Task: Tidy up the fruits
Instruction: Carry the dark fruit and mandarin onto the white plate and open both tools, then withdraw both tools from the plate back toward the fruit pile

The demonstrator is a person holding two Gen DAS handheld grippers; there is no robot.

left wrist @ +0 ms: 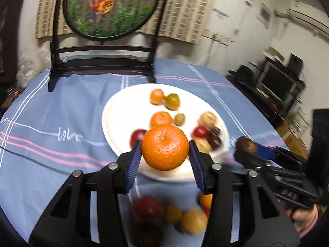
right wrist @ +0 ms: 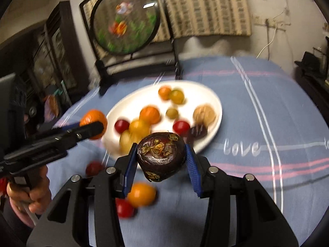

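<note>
My left gripper [left wrist: 165,151] is shut on an orange mandarin [left wrist: 165,147], held above the near rim of the white plate [left wrist: 117,111]. My right gripper [right wrist: 161,156] is shut on a dark purple mangosteen [right wrist: 161,156], held above the plate's near edge [right wrist: 213,131]. The plate carries several small fruits: oranges, yellow and red ones, a walnut. The right gripper shows in the left wrist view [left wrist: 246,147], right of the plate. The left gripper with the mandarin shows in the right wrist view [right wrist: 93,126], left of the plate.
Loose fruits lie on the blue tablecloth in front of the plate: a red one [left wrist: 147,206], yellow and orange ones [left wrist: 193,221] [right wrist: 141,194]. A round painted screen on a black stand [left wrist: 111,8] stands behind the plate. Dark furniture stands right of the table [left wrist: 277,82].
</note>
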